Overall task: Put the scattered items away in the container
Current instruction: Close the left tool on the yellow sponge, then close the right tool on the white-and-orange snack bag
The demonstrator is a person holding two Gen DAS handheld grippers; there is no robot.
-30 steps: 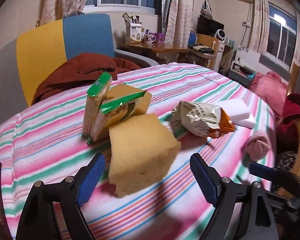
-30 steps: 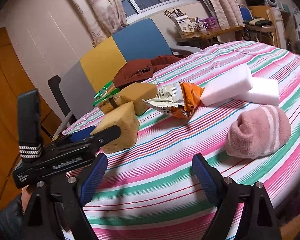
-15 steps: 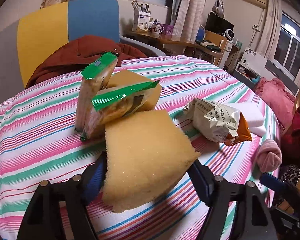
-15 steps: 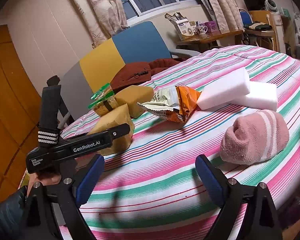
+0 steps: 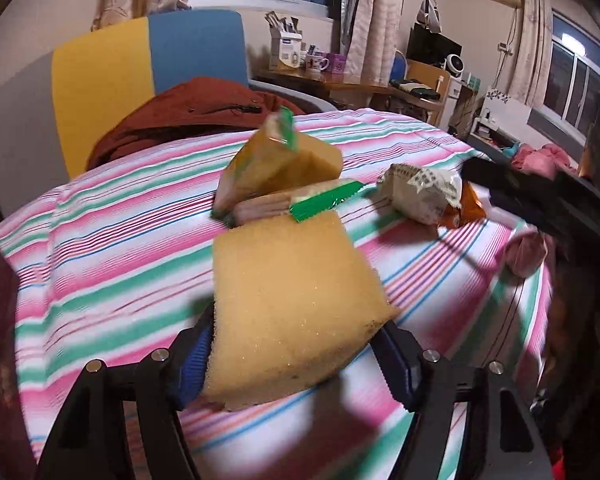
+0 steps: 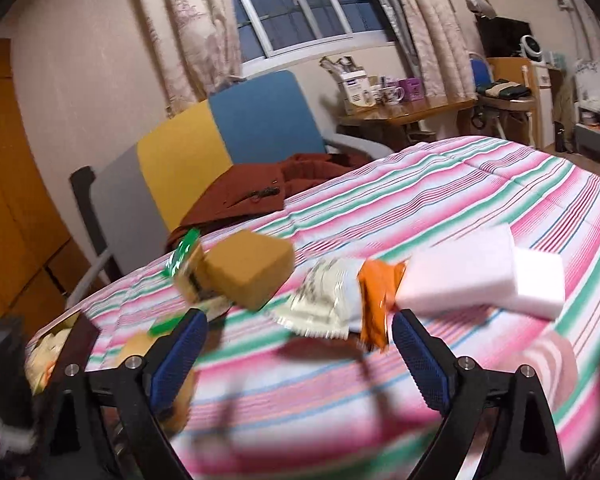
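In the left wrist view a yellow sponge [image 5: 296, 304] sits tilted between the blue pads of my left gripper [image 5: 296, 364]. Its jaws are closing and both pads touch the sponge's sides. Behind it lie two green-ended biscuit packets [image 5: 300, 204], a second yellow sponge [image 5: 320, 160] and a crumpled snack bag [image 5: 420, 196]. My right gripper [image 6: 296, 356] hovers over the striped table [image 6: 460, 184], jaws opening, nothing between them. The snack bag [image 6: 332, 304] lies just beyond its tips. Two white sponges [image 6: 460, 280] and a blurred pink sock [image 6: 552, 360] are to its right.
A dark container edge [image 6: 80, 332] with pale items beside it shows at the table's left rim. A chair [image 6: 220, 148] with a rust-red jacket [image 6: 260, 192] stands behind the table. A desk with mugs [image 6: 392, 96] is further back. The right gripper's body [image 5: 540, 200] crosses the left view.
My left gripper moved forward around the yellow sponge and its jaws narrowed onto it. My right gripper swung left from the pink sock toward the snack bag, rose a little, and its jaws widened.
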